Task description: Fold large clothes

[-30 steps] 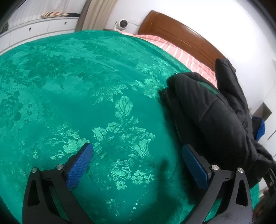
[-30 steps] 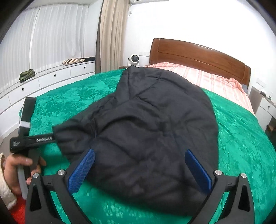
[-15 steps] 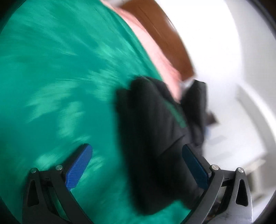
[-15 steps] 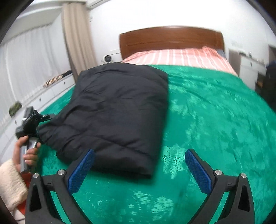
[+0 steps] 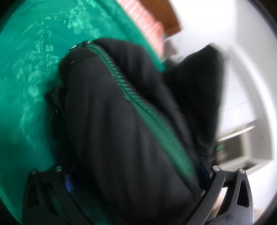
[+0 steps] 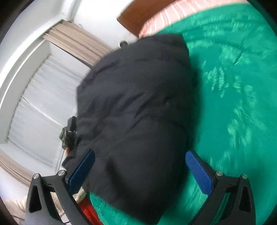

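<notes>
A folded black padded jacket (image 5: 107,121) with a green knitted lining strip lies on the green bedspread (image 5: 26,77). It fills the space between the wide-apart fingers of my left gripper (image 5: 136,174), which is open; its blue pads are mostly hidden by cloth. In the right wrist view the same jacket (image 6: 138,103) bulges between the blue pads (image 6: 199,173) of my right gripper (image 6: 140,171), also open. The left gripper (image 6: 69,133) shows at the jacket's far left edge. Both views are tilted and blurred.
The bedspread (image 6: 233,103) stretches to the right of the jacket. A wooden headboard (image 6: 135,15) and striped pink bedding (image 6: 164,19) lie beyond it. Curtains (image 6: 43,97) cover the left wall. A cream sleeve (image 6: 79,193) sits low, and white furniture (image 5: 242,138) stands beside the bed.
Both grippers have swung in close to the jacket, so it now sits between each pair of fingers. Both views have tilted sharply. The jaws remain wide apart.
</notes>
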Tool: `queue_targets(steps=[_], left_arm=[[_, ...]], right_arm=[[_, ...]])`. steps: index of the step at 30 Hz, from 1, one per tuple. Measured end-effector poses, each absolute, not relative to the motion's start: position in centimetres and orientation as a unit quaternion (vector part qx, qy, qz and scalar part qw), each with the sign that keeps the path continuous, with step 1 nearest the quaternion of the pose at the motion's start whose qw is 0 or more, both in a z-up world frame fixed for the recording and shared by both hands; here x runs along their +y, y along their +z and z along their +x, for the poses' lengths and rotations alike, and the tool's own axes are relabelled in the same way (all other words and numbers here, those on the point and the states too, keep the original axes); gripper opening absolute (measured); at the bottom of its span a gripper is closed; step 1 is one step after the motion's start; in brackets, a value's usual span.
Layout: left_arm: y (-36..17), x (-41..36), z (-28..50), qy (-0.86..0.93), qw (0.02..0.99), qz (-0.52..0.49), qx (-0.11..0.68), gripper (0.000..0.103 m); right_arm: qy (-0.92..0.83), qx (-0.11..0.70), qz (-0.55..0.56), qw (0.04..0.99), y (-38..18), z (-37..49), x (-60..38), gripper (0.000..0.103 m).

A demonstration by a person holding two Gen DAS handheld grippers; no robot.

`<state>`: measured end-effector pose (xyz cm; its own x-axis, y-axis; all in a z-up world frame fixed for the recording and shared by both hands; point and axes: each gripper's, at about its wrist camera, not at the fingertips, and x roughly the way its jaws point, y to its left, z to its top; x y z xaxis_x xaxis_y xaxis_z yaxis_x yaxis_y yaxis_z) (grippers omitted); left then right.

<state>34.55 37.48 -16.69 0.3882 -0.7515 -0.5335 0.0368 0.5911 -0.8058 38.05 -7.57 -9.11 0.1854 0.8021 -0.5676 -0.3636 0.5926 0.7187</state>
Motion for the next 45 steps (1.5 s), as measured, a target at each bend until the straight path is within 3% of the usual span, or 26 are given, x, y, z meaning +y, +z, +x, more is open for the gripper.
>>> queue_targets(steps=[4,9,11,14,16,27,28,29,31,34,37,41,45], left_arm=[[-17.4,35.9,37.3,-0.237,0.739,-0.341,0.530,0.103],[-17.5,35.0,38.3,-0.198,0.754,-0.324,0.535,0.102],[-16.3,34.3,37.4,-0.182,0.776,-0.312,0.517,0.085],[-14.4,33.9,35.3,-0.191,0.794,-0.322,0.479,0.075],[-12.7,33.8,33.8,-0.193,0.802,-0.328,0.460,0.075],[-0.4,30.9,35.8,-0.198,0.867,-0.262,0.374,0.076],[-0.4,30.6,36.3,-0.194,0.869,-0.259,0.374,0.080],[-0.9,30.0,37.2,-0.179,0.875,-0.241,0.380,0.091],[-3.4,29.6,39.0,-0.116,0.885,-0.187,0.410,0.100],[-7.8,30.7,39.2,-0.035,0.876,-0.160,0.453,0.099],[-9.7,32.9,35.2,-0.016,0.884,-0.185,0.428,0.098],[-7.9,31.8,30.4,0.021,0.911,-0.169,0.375,0.099],[-4.8,28.6,25.6,0.069,0.942,-0.078,0.319,0.102]], right_arm=[[0.427,0.576,0.266,0.644,-14.1,43.2,-4.5,0.103],[0.441,0.550,0.137,0.696,-12.1,44.0,0.4,0.098],[0.447,0.519,0.095,0.722,-10.5,42.7,1.4,0.092],[0.473,0.465,0.051,0.747,-7.7,39.6,2.0,0.084],[0.490,0.437,0.055,0.752,-5.9,38.1,1.9,0.081],[0.508,0.335,0.063,0.791,4.5,39.4,-0.2,0.081],[0.499,0.343,0.069,0.793,4.5,40.5,-0.5,0.083],[0.488,0.356,0.070,0.793,4.1,41.0,-0.7,0.085],[0.424,0.397,0.055,0.812,2.4,42.3,-1.3,0.102],[0.304,0.428,0.040,0.850,-0.6,42.6,-3.8,0.103],[0.268,0.414,0.030,0.869,-2.2,38.8,-6.2,0.103],[0.249,0.373,-0.037,0.893,-2.2,31.7,-6.6,0.103],[0.226,0.311,-0.046,0.922,-1.2,22.0,-7.7,0.103]])
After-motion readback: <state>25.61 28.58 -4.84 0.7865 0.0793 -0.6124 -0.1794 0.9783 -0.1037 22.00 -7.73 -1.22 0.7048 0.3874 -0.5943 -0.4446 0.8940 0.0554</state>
